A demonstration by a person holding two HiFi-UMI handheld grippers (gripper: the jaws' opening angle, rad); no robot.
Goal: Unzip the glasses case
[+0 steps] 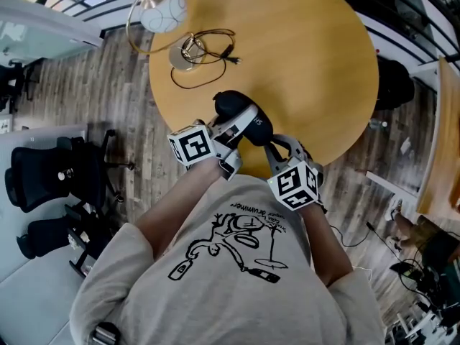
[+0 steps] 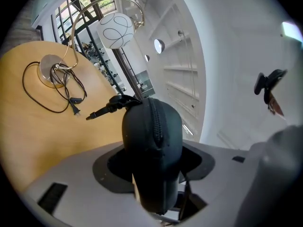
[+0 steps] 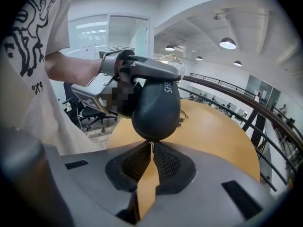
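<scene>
Left gripper (image 2: 154, 164): its 2 jaws are clamped on the sides of a black hard-shell glasses case (image 2: 152, 126), which fills the gap between them. The case's long axis runs straight out from this gripper, and the zip (image 2: 156, 122) runs along the ridge facing its camera.

Right gripper (image 3: 152, 150): its 2 jaws are closed tip to tip, and the small metal zip pull (image 3: 152, 144) appears pinched between the pad ends. The case hangs just above and ahead of these jaws, with its rounded end toward them. The left gripper reaches in from this gripper's left and grips the case from above.

In the head view both grippers meet close to the person's chest. The case is held up between them over the near edge of a round wooden table (image 1: 309, 63), apparently not resting on it.

The right gripper is the one at the pull, so the unzipping likely falls to it, drawing the pull along the seam while the left steadies the shell.

Farther off on the table stand a lamp (image 1: 164, 11) and a loose black cable (image 1: 208, 49)
</scene>
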